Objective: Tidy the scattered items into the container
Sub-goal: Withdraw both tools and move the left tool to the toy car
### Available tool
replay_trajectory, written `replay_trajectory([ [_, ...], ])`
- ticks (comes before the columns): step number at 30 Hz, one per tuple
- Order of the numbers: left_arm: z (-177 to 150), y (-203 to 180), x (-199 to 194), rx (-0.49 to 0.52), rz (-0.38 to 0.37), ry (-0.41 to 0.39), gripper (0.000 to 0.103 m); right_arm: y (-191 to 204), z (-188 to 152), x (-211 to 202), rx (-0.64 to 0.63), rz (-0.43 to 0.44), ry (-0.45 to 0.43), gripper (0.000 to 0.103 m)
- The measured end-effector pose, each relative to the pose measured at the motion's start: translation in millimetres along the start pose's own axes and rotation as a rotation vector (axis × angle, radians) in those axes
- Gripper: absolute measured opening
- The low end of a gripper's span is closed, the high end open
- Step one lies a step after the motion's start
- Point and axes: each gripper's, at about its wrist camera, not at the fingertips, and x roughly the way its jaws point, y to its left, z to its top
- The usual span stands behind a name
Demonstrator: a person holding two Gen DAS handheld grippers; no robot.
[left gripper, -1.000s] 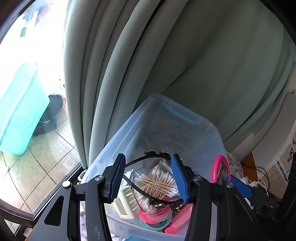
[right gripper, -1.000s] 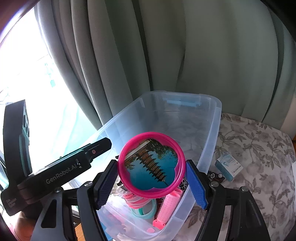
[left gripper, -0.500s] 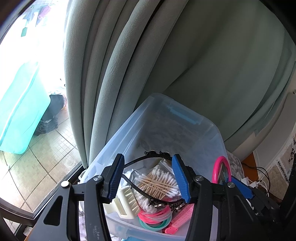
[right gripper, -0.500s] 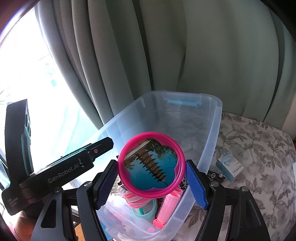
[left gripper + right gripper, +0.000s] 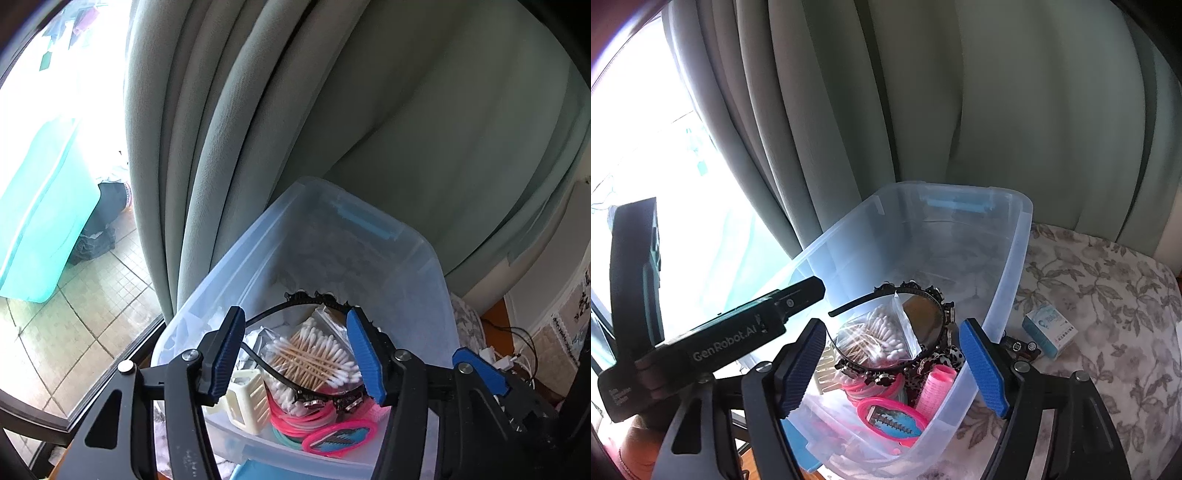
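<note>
Clear plastic container (image 5: 1008, 280) stands on a floral-patterned cloth (image 5: 1108, 295), backed by grey-green curtains (image 5: 997, 110). Bright window (image 5: 665, 166) at 9 o'clock of the right wrist view.

Right gripper (image 5: 894, 363) hangs over the near end of the container, jaws apart and empty, nothing pressed between the blue pads. The pink-rimmed mirror (image 5: 892, 419) lies loose inside the container at 6 o'clock of the gripper, face up, clear of both fingers.

Left gripper (image 5: 299, 354) also over the container, jaws opening. The black headband and the bag show through the gap but sit below in the bin; pads touch neither.

Contents, right wrist view:
- black studded headband (image 5: 886, 290) arching over a clear bag of cotton swabs (image 5: 875, 336)
- pink hair roller (image 5: 936, 387) at 4 o'clock of the bag
- pink and teal hair rings (image 5: 871, 391) under the headband's near end
- cream claw clip (image 5: 823, 369) at 8 o'clock, partly behind the left finger
- something leopard-spotted (image 5: 945, 358) beside the roller; too hidden to name.

Outside the container, on the cloth at 3 o'clock: a small blue-and-white box (image 5: 1049, 328), and just beside the container wall a small dark clip-like object (image 5: 1021, 347).

Left wrist view shows the mirror (image 5: 341, 437) at 6 o'clock, near the container's front wall.
</note>
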Motion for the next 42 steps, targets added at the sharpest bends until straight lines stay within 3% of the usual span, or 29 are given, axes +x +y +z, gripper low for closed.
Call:
replay_trajectory([
  [10,-11.0,-12.0,-1.6,0.060,0.078,0.042,0.060,-35.7,-1.4,-36.1,0.118,-0.038,-0.048,0.082],
  [18,-15.9,-26.5,-13.4,0.048,0.100,0.074,0.061,-76.3,-6.1,-80.8,0.208,-0.089,-0.134,0.082],
  [22,-18.8,-46.4,-23.0,0.088,0.102,0.054,0.061,-103.4,-11.5,-99.7,0.275,-0.113,-0.160,0.083],
  [25,-18.7,-63.9,-35.4,0.120,0.092,0.019,0.061,-120.8,-16.7,-105.4,0.300,-0.136,-0.133,0.083],
  [28,-17.0,-86.1,-49.1,0.167,0.070,-0.020,0.061,-144.4,-26.7,-108.9,0.356,-0.134,-0.106,0.083],
  [33,-20.6,-136.3,-64.0,0.265,-0.040,-0.057,0.061,-177.8,-43.3,-116.8,0.442,-0.153,-0.090,0.083],
  [37,-35.0,-180.1,-47.2,0.359,-0.127,-0.020,0.061,-198.2,-56.0,-123.3,0.485,-0.158,-0.090,0.083],
  [42,-60.9,-218.3,-1.4,0.373,-0.149,0.071,0.061,-228.4,-74.2,-121.7,0.543,-0.169,-0.054,0.083],
])
